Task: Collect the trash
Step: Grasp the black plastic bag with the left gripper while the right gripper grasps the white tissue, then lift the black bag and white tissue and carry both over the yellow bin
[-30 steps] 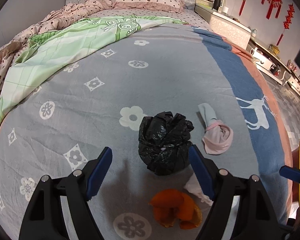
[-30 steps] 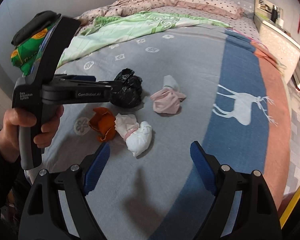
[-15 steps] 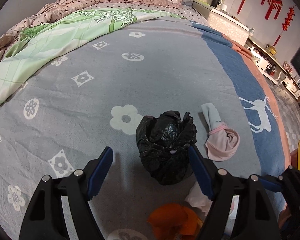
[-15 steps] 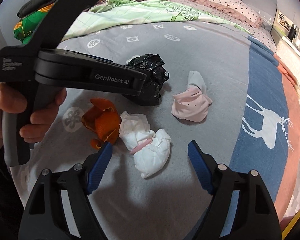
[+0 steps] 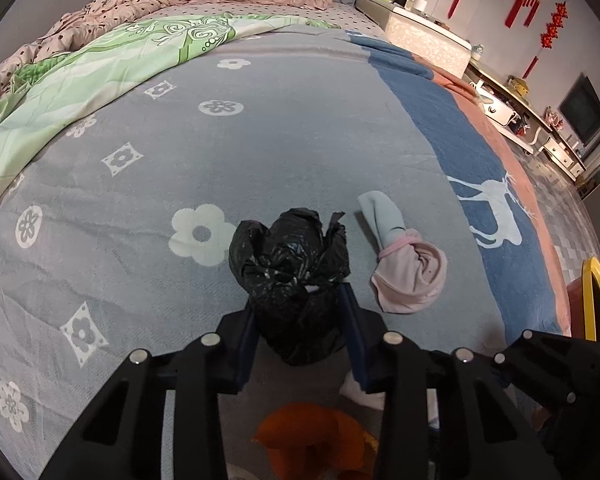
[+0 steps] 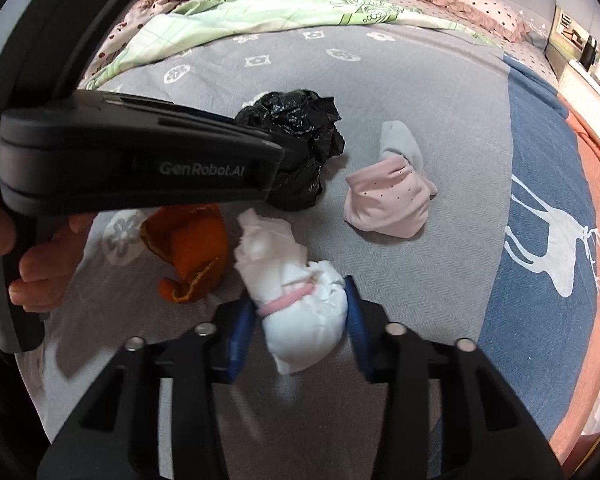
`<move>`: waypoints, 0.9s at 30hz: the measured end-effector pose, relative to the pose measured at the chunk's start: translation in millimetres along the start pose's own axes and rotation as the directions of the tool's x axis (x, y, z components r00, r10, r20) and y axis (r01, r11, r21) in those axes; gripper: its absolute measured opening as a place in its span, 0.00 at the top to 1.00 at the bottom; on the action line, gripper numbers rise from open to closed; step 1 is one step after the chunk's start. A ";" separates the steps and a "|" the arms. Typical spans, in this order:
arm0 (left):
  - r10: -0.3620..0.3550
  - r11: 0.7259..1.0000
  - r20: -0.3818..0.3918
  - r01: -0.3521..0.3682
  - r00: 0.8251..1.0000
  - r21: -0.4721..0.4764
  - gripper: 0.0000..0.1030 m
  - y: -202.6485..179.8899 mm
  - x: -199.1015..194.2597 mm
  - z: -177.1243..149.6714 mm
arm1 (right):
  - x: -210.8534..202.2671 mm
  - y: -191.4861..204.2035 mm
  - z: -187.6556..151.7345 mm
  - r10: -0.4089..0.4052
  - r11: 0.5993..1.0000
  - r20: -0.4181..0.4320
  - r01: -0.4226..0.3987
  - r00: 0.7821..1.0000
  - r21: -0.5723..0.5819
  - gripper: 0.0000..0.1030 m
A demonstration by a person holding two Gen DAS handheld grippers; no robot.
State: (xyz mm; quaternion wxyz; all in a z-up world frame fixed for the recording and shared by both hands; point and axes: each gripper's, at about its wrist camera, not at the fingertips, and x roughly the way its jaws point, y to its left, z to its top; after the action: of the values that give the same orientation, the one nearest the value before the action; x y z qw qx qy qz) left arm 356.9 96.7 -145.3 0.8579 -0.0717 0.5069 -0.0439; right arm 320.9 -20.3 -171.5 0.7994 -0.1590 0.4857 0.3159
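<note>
L gripper (image 5: 300, 340) closing on bag (image 5: 290, 276), R gripper (image 6: 300, 330) closing on white wad (image 6: 300, 308); squeeze firm before you lift.

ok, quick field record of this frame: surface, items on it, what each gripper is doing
surface: bed with grey flower-print blanket
left gripper: jaws closing, one finger on each side of the black plastic bag
right gripper: jaws closing, one finger on each side of the white bundle with a pink band
loose items: orange peel left of the white bundle; pink and pale-blue bundle to the right of the bag
contact: pads look to be touching both items
bin: none clearly in view
</note>
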 end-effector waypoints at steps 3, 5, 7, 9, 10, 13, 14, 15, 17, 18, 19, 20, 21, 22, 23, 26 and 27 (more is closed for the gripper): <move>-0.003 1.000 0.006 0.003 1.000 0.001 0.70 -0.4 -2.5 -0.4 | -1.3 0.6 -0.9 -0.010 1.000 0.006 0.011 1.000 -0.008 0.68; -0.003 1.000 0.010 0.003 1.000 0.004 0.71 0.4 -5.3 -0.3 | -4.4 1.4 -2.2 -0.013 1.000 0.016 0.013 1.000 -0.005 0.69; 0.003 1.000 0.017 -0.003 1.000 0.006 0.73 0.2 -9.8 0.0 | -8.9 2.2 -3.4 -0.006 1.000 0.027 0.005 1.000 0.005 0.69; 0.007 1.000 0.022 -0.007 1.000 0.007 0.73 0.1 -15.4 0.9 | -16.1 1.7 -4.1 -0.001 1.000 0.038 0.001 0.999 0.011 0.69; 0.007 1.000 0.027 -0.007 1.000 0.006 0.73 0.9 -18.8 1.3 | -19.4 1.9 -4.2 0.001 1.000 0.043 -0.001 0.999 0.012 0.69; 0.011 1.000 0.040 -0.012 0.999 0.004 0.73 1.1 -28.7 1.7 | -31.4 0.7 -6.1 0.006 1.000 0.056 -0.008 0.998 0.020 0.69; 0.016 1.000 0.044 -0.016 0.999 0.004 0.73 0.7 -31.8 1.7 | -35.4 0.1 -7.2 0.003 1.000 0.061 -0.005 0.998 0.024 0.69; 0.016 1.000 0.047 -0.016 0.999 0.003 0.73 0.5 -35.0 1.4 | -39.5 -0.7 -8.3 0.003 1.000 0.064 -0.005 0.998 0.028 0.69; 0.017 1.000 0.054 -0.017 0.998 0.007 0.74 -1.3 -41.5 1.2 | -49.6 0.3 -13.1 -0.002 0.999 0.071 -0.001 0.997 0.038 0.69; 0.020 1.000 0.058 -0.021 0.998 0.011 0.74 -2.7 -44.2 0.7 | -53.3 -2.3 -15.4 -0.007 0.999 0.073 0.004 0.997 0.044 0.69; 0.022 1.000 0.062 -0.023 0.998 0.013 0.74 -4.5 -47.5 0.3 | -58.0 -3.7 -18.5 -0.013 0.999 0.075 0.009 0.997 0.052 0.69; 0.023 1.000 0.066 -0.024 0.998 0.015 0.74 -6.0 -50.6 -0.5 | -63.2 -5.1 -22.0 -0.020 0.998 0.079 0.015 0.997 0.062 0.69; 0.022 1.000 0.070 -0.024 0.997 0.016 0.74 -7.3 -54.0 -0.9 | -67.1 -6.0 -24.9 -0.024 0.997 0.082 0.018 0.996 0.070 0.69; 0.021 1.000 0.074 -0.023 0.997 0.016 0.74 -8.8 -57.6 -1.3 | -72.3 -7.7 -28.1 -0.027 0.997 0.085 0.020 0.996 0.080 0.69; 0.020 1.000 0.077 -0.021 0.997 0.016 0.74 -10.0 -60.8 -1.8 | -77.9 -10.1 -30.9 -0.033 0.996 0.091 0.024 0.995 0.091 0.69; 0.019 1.000 0.085 -0.020 0.996 0.013 0.74 -14.6 -70.0 -2.7 | -95.9 -16.2 -39.1 -0.051 0.992 0.113 0.037 0.992 0.120 0.69; 0.020 1.000 0.089 -0.021 0.996 0.014 0.74 -16.9 -73.6 -3.2 | -101.4 -17.6 -41.7 -0.054 0.991 0.120 0.038 0.991 0.132 0.69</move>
State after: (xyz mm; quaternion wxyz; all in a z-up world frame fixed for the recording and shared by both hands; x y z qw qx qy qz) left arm 318.5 90.7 -80.4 0.8805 -0.0618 0.4686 -0.0358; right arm 270.9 -92.5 -103.5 0.8435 -0.0981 0.4511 0.2744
